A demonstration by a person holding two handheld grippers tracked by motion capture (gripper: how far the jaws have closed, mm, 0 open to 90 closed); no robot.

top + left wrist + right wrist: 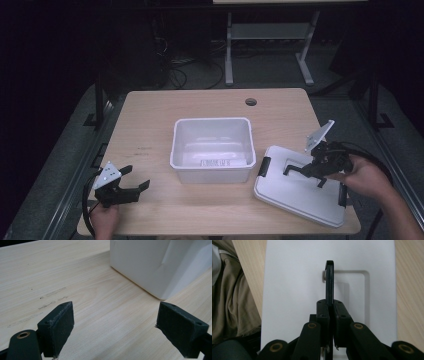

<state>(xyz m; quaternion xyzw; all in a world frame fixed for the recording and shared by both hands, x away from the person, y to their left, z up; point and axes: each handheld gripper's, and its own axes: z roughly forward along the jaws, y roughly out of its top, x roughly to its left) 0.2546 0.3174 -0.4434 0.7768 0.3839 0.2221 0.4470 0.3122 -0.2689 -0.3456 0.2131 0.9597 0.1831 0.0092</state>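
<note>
Wooden desk (pixel 150 125) seen from above, with a white bin (pixel 212 150) standing open at its centre. The white lid (pixel 295 192) lies flat on the desk just right of the bin, one corner near the bin's front right corner, with a black latch (pixel 264 166) at the end nearer the bin. The right tongs (pixel 320 172), held in the right hand (pixel 367 175), are over the middle of the lid; in the right gripper view the right tongs (pixel 329 312) are closed narrow on the lid's black handle (pixel 329 282), which stands up on edge from a recess (pixel 357 297) in the lid (pixel 292 290). The left tongs (pixel 132 185), held in the left hand (pixel 105 217), rest near the desk's front left corner, well apart from the bin. In the left gripper view the left tongs (pixel 115 327) stand wide over bare desk (pixel 75 277), holding nothing, with a corner of the bin (pixel 150 262) ahead.
</note>
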